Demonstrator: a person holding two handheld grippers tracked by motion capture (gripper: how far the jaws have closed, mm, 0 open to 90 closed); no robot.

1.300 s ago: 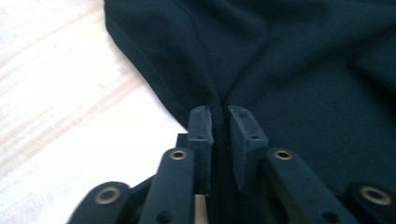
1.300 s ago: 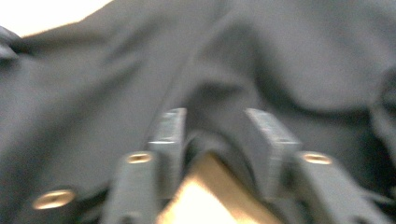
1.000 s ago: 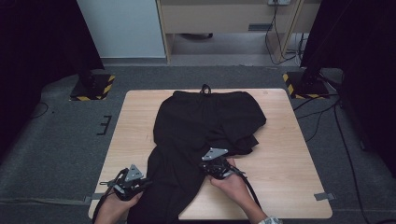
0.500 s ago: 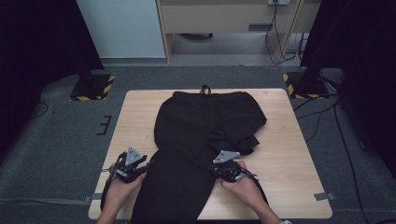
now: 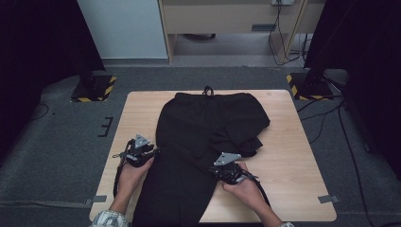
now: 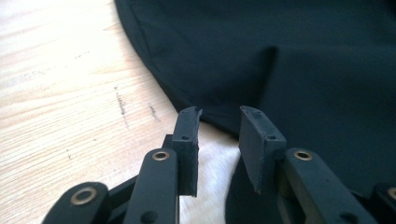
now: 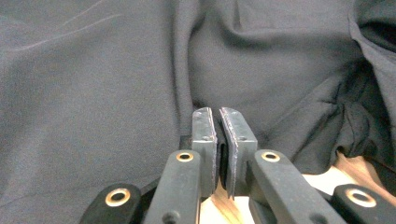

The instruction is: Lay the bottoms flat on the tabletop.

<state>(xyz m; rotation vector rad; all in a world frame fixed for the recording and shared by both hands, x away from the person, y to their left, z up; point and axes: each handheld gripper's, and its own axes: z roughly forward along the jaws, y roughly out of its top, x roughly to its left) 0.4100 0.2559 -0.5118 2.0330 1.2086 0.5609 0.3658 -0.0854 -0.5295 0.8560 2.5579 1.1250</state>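
Trousers [image 5: 198, 142] lie flat mid-surface; our left gripper [image 6: 219, 135], fingers narrowly apart, sits at their hem, while our right gripper [image 7: 219, 140], fingers nearly closed, risks pinching only one layer.

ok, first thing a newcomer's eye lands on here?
The black trousers spread down the middle of the wooden table, waistband at the far edge, one leg bunched up on the right. Next, the two hand-held tools at the near end: the left tool open at the cloth's left edge, the right tool almost closed, right at the cloth.
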